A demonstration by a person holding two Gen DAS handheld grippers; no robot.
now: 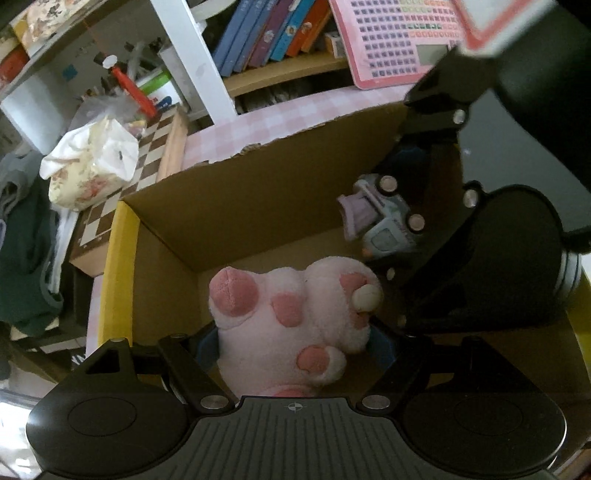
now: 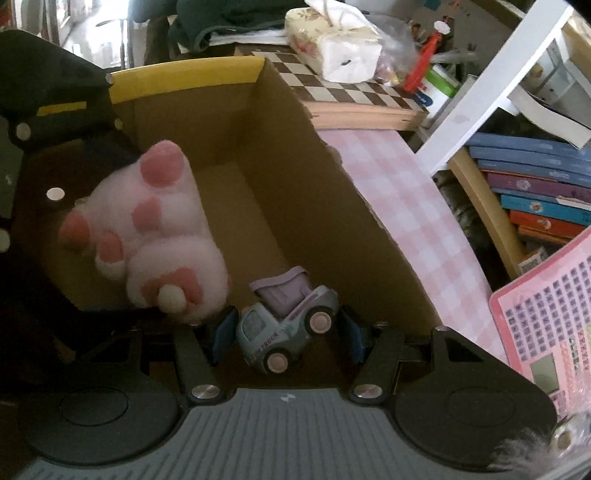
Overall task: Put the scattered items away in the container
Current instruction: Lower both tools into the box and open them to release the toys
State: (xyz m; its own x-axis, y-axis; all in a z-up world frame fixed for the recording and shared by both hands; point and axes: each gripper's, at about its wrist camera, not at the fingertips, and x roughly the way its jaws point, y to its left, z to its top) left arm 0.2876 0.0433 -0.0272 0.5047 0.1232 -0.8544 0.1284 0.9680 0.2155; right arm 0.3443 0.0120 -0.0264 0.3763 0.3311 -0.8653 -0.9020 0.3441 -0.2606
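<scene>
Over the box: both claws point steeply down into an open brown corrugated cardboard box [image 1: 236, 206] with a yellow-edged flap.
Left claw [image 1: 295, 345]: jaws set wide, its blue pads on either side of a fluffy pink-and-white plush paw [image 1: 295, 306] with darker pink toe pads; whether the pads press it I cannot tell.
Right claw [image 2: 286, 332]: jaws about half apart, a small grey-blue plastic toy truck [image 2: 284, 325] with a lilac tipper bed and pale pink wheels between the blue pads [image 2: 225, 328]; gaps seem to show at both sides, so a grip cannot be confirmed.
Toys: both sit inside the box's walls, the plush just beside the truck.
Box: smooth matte card, torn ragged along one top edge.
Surface: pink-and-white checked cloth [image 2: 413, 206] under the box.
Nearby: brown-and-cream wooden chessboard [image 2: 351, 92], floral tissue pack [image 2: 332, 40], pink keyboard toy [image 1: 399, 40], row of thin books [image 1: 273, 33] on a shelf.
</scene>
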